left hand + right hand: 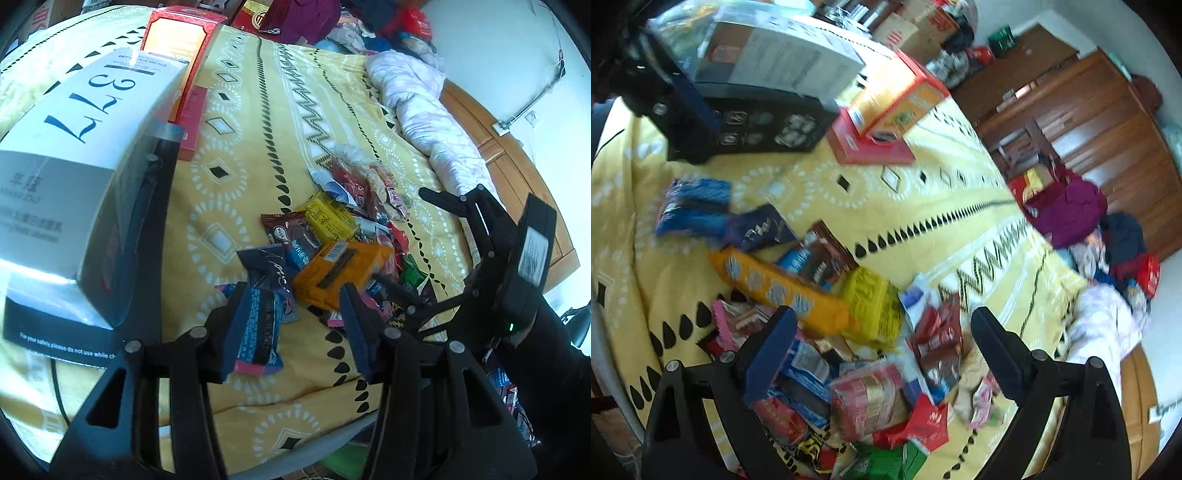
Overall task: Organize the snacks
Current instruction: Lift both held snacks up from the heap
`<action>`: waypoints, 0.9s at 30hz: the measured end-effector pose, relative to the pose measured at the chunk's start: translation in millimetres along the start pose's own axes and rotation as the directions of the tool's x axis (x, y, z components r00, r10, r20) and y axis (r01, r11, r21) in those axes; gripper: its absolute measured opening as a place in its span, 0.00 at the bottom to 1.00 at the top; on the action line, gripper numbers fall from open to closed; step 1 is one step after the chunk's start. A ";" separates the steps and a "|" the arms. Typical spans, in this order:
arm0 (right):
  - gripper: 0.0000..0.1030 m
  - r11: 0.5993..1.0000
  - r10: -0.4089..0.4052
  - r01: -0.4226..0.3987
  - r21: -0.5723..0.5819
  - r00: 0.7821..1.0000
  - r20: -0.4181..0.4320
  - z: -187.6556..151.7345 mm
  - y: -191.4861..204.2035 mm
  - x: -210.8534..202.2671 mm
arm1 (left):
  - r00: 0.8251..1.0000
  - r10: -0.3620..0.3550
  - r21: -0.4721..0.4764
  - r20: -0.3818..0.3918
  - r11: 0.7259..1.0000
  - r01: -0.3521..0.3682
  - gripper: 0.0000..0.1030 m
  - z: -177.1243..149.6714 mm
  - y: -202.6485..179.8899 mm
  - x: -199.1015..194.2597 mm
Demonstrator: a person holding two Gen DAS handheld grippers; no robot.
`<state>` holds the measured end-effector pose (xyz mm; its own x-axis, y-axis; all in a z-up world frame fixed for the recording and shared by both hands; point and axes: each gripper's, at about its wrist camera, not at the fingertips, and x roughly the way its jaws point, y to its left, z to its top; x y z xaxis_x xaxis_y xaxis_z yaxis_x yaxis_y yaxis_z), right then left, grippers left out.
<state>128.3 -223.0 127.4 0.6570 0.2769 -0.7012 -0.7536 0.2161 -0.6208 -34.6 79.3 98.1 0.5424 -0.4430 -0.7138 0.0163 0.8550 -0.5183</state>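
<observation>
A pile of wrapped snacks [354, 236] lies on a yellow patterned bedspread [258, 122]. My left gripper [291, 325] is open, with a dark blue snack packet [258, 332] against its left finger; I cannot tell whether it lies on the bed or is held. An orange packet [340, 273] lies just beyond the fingertips. My right gripper [882, 332] is open over the pile [871, 376], above a red-and-gold packet [868, 398], with the orange packet [783, 291] and a yellow packet [871, 306] ahead. The right gripper also shows in the left wrist view [399, 251], reaching into the pile.
A white and black box marked 377 [74, 177] and a red and orange box [181, 40] stand on the bed's far-left side. They also show in the right wrist view: the white box [768, 74], the red box [886, 110]. A rolled quilt [424, 110] lies along the wooden bed frame [517, 177]. Clothes [1071, 214] and a wooden cabinet [1089, 122] stand beyond the bed.
</observation>
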 end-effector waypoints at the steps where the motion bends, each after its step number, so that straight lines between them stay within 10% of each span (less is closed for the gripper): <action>1: 0.94 0.999 0.005 -0.005 -0.039 1.000 0.010 1.5 5.1 0.3 | 1.000 -0.001 0.000 0.000 1.000 0.001 0.49 0.2 0.3 -0.1; 9: 0.93 0.982 0.061 -0.059 -0.178 0.998 0.007 4.1 27.4 13.7 | 0.999 0.025 0.030 -0.030 0.999 -0.024 0.54 -18.1 -1.8 -1.8; 13: 0.93 0.933 0.346 -0.341 0.111 0.938 -0.022 1.2 -5.0 18.0 | 0.997 0.024 0.045 -0.074 0.999 -0.021 0.57 -35.7 -8.2 9.0; 15: 0.93 0.822 0.467 -0.431 0.372 0.884 -0.007 -3.4 -29.8 34.0 | 0.997 0.047 0.044 -0.066 0.998 -0.044 0.61 -41.3 -9.1 17.2; 19: 0.93 0.721 0.518 -0.427 0.546 0.856 -0.014 1.4 -24.6 47.1 | 0.994 0.101 0.034 -0.036 0.994 -0.100 0.68 -46.1 -6.0 26.2; 27: 0.94 0.748 0.467 -0.312 0.585 0.875 -0.131 -1.9 7.2 74.0 | 0.977 0.211 0.022 0.035 0.977 -0.212 0.70 -44.4 6.1 36.2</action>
<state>171.6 -202.8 70.4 0.2256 0.2207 -0.9489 -0.7808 0.6235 -0.0406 -52.1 56.5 48.1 0.5627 -0.2429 -0.7902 -0.0805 0.9352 -0.3448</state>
